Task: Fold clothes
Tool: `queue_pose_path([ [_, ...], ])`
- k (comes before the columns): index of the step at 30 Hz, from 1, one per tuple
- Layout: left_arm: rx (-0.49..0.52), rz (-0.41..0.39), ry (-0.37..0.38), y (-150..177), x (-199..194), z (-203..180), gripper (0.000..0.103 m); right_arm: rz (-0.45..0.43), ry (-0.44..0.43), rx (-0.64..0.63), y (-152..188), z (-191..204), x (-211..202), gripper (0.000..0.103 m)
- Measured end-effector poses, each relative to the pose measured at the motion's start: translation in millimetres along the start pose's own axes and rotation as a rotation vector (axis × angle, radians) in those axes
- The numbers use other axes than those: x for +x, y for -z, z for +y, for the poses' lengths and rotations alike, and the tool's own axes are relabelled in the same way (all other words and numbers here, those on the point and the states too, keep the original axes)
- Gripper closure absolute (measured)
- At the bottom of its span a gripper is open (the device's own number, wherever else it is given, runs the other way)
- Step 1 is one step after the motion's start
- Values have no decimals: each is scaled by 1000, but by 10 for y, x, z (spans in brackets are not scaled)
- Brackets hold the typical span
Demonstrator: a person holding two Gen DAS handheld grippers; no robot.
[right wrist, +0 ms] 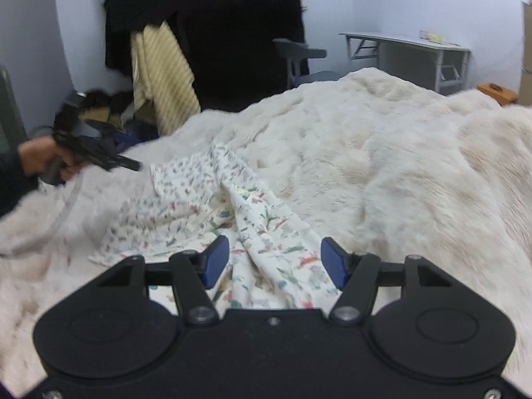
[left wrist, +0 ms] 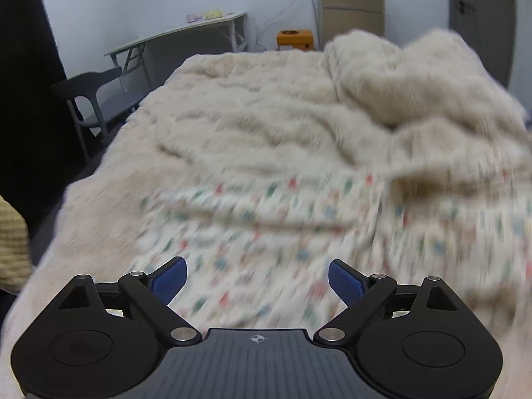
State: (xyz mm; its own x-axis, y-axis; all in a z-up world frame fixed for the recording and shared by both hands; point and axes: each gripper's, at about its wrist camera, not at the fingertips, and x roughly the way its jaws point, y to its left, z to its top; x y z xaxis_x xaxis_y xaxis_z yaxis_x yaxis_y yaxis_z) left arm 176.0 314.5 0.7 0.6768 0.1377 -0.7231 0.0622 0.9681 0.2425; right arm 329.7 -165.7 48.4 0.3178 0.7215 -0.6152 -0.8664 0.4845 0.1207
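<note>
Here a printed garment (right wrist: 212,196) lies on a furry blanket (left wrist: 252,109) near a desk (left wrist: 186,33)

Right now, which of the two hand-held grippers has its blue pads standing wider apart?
The left hand-held gripper: its blue pads stand wide over the printed garment. The right hand-held gripper is open too, but narrower, with cloth between its jaws.

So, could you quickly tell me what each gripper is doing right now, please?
Left gripper: open, empty, above the patterned garment.
Right gripper: open; the garment lies between its fingers, but the pads are not pressing it.
</note>
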Motion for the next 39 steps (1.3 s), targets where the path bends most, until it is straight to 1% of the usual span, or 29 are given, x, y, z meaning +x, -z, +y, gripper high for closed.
queue_pose_path([
  [4, 264, 11, 110, 751, -191, -442, 15, -10, -10, 34, 47, -4, -3, 43],
  [6, 335, 19, 144, 1027, -193, -697, 18, -7, -15, 56, 84, -1, 23, 43],
  [7, 393, 20, 154, 1185, -166, -867, 19, -5, -17, 68, 107, 2, 36, 43],
  [9, 426, 18, 125, 1380, -76, -1011, 21, 3, -14, 68, 123, 17, 60, 43],
  [10, 412, 12, 131, 1435, -22, -1025, 22, 7, -11, 66, 129, 26, 72, 43],
  [11, 383, -10, 130, 1454, 45, -996, 25, 11, -8, 64, 134, 35, 84, 43],
  [12, 339, -39, 114, 1450, 80, -948, 34, 15, -1, 61, 131, 41, 83, 43],
  [13, 261, -57, 98, 1395, 113, -843, 62, 18, 7, 57, 123, 47, 76, 43],
  [14, 183, -75, 83, 1340, 145, -737, 93, 21, 16, 53, 115, 52, 70, 43],
  [15, 108, -90, 67, 1269, 149, -630, 99, 24, 26, 49, 99, 60, 62, 43],
  [18, -341, -280, 8, 979, 37, 18, 100, 29, 42, 40, 64, 77, 53, 43],
  [19, -384, -291, -2, 948, 28, 84, 100, 27, 46, 36, 51, 79, 43, 43],
  [21, -736, -374, -115, 767, 83, 555, 100, 24, 51, 38, 24, 68, 43, 43],
  [22, -806, -396, -204, 619, 164, 680, 100, 21, 53, 40, 5, 59, 61, 43],
  [23, -796, -427, -263, 478, 241, 726, 100, 21, 53, 42, -11, 53, 82, 43],
  [24, -793, -429, -267, 460, 247, 728, 100, 21, 52, 43, -19, 50, 98, 43],
  [25, -717, -437, -371, 123, 462, 797, 100, 22, 51, 43, -26, 49, 112, 43],
  [26, -688, -432, -394, -48, 606, 856, 100, 23, 50, 43, -33, 47, 125, 43],
  [28, -623, -372, -423, -363, 951, 998, 100, 31, 50, 33, -43, 50, 162, 43],
  [29, -611, -347, -423, -443, 1055, 1038, 100, 38, 51, 28, -48, 52, 179, 43],
  [30, -583, -273, -416, -627, 1336, 1165, 100, 43, 55, 24, -52, 44, 192, 43],
  [31, -556, -220, -408, -774, 1579, 1274, 100, 47, 60, 23, -56, 32, 202, 43],
  [32, -540, -205, -410, -831, 1666, 1291, 100, 51, 65, 21, -61, 19, 212, 43],
  [33, -473, -159, -430, -983, 1901, 1367, 99, 54, 68, 21, -67, 4, 216, 43],
  [34, -427, -132, -448, -1082, 2066, 1401, 97, 56, 70, 23, -74, -13, 216, 43],
  [36, -381, -106, -445, -1118, 2175, 1433, 84, 62, 78, 27, -83, -55, 217, 43],
  [37, -354, -47, -489, -1143, 2332, 1463, 66, 64, 82, 29, -81, -75, 217, 43],
  [38, -366, -33, -507, -1119, 2350, 1451, 49, 67, 85, 33, -74, -88, 212, 43],
  [39, -437, -23, -495, -1013, 2341, 1503, 47, 68, 86, 36, -63, -99, 199, 43],
])
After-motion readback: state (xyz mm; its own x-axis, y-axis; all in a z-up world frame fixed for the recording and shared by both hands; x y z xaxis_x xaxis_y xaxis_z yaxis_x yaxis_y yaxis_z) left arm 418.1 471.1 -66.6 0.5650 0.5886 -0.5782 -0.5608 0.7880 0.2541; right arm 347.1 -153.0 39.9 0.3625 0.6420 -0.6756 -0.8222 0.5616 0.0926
